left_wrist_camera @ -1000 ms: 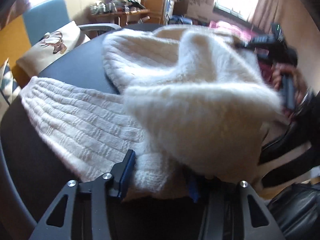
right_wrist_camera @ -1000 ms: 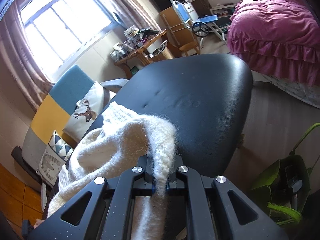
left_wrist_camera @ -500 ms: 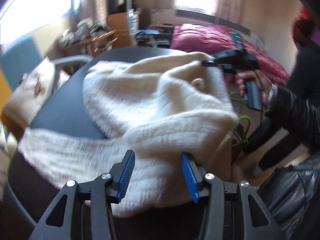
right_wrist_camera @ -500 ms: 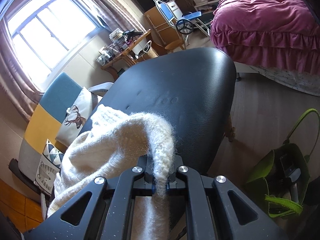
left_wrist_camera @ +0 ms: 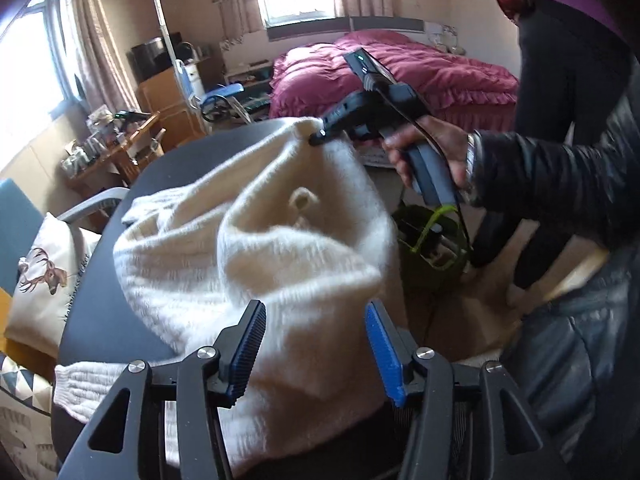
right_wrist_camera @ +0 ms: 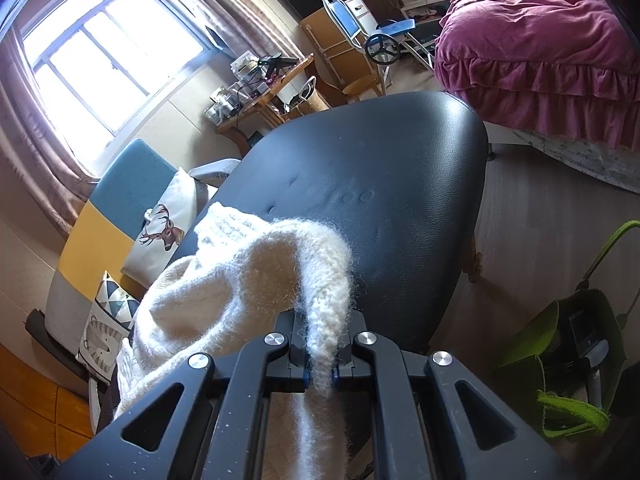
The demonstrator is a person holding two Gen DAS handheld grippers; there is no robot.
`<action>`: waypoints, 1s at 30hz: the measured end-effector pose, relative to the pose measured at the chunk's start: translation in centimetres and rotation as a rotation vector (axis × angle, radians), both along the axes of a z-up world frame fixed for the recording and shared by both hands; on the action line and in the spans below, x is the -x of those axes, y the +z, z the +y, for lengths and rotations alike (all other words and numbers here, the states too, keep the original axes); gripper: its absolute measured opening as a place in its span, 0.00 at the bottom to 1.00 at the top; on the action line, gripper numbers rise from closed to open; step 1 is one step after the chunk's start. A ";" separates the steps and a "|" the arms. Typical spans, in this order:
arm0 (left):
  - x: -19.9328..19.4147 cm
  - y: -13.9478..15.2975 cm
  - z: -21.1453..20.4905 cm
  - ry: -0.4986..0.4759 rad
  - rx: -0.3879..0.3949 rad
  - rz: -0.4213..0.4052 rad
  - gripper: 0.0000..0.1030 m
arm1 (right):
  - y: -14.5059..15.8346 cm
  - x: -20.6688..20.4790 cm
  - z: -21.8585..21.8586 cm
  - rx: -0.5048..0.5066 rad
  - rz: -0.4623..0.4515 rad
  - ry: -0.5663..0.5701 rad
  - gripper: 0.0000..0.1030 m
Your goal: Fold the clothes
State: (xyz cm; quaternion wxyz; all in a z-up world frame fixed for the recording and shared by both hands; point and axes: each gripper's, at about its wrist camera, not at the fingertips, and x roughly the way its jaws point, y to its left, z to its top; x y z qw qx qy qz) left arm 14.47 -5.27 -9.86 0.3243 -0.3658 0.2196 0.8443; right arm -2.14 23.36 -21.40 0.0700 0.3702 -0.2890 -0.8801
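Observation:
A fluffy cream knitted sweater (left_wrist_camera: 248, 248) lies bunched on a black padded surface (left_wrist_camera: 100, 320). My left gripper (left_wrist_camera: 314, 350) hovers above the near fold; its jaws are opening and the blue pads (left_wrist_camera: 246, 344) stand apart, not pressing on the knit. In the left wrist view my right gripper (left_wrist_camera: 320, 136) holds up the sweater's far corner, with a hand on its handle. In the right wrist view the right gripper (right_wrist_camera: 320, 364) is shut on a thick rolled edge of the sweater (right_wrist_camera: 224, 304), over the black surface (right_wrist_camera: 380, 168).
A person in a black jacket (left_wrist_camera: 560, 184) stands at the right. A green bag (left_wrist_camera: 432, 240) sits on the floor by the surface's edge. A pink bed (right_wrist_camera: 540, 40) is behind, a deer cushion (left_wrist_camera: 44, 276) on a chair at the left, and a cluttered wooden desk (right_wrist_camera: 260, 92) by the window.
The left gripper released the sweater's near fold, widened its jaws, rose and rolled. The fold dropped onto the pile. The right gripper kept its hold and barely moved.

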 end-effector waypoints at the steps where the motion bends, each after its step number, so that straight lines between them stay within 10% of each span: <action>1: 0.4 -0.1 0.4 0.001 0.001 -0.001 0.53 | 0.0 0.0 0.0 0.002 0.001 0.003 0.07; 8: 2.7 -4.6 1.9 0.070 0.199 -0.060 0.54 | 0.3 -0.2 -0.1 0.013 0.010 0.022 0.07; 18: 2.9 -5.5 -5.1 0.315 -0.018 -0.220 0.20 | -0.2 0.0 -1.2 0.049 0.006 0.103 0.09; 25: 2.6 -4.8 -8.1 0.457 -0.198 -0.214 0.16 | -1.0 0.4 -1.6 0.050 -0.028 0.141 0.10; 30: 2.4 -5.5 -7.3 0.475 -0.178 -0.189 0.20 | -1.8 0.6 -1.9 0.043 -0.060 0.149 0.12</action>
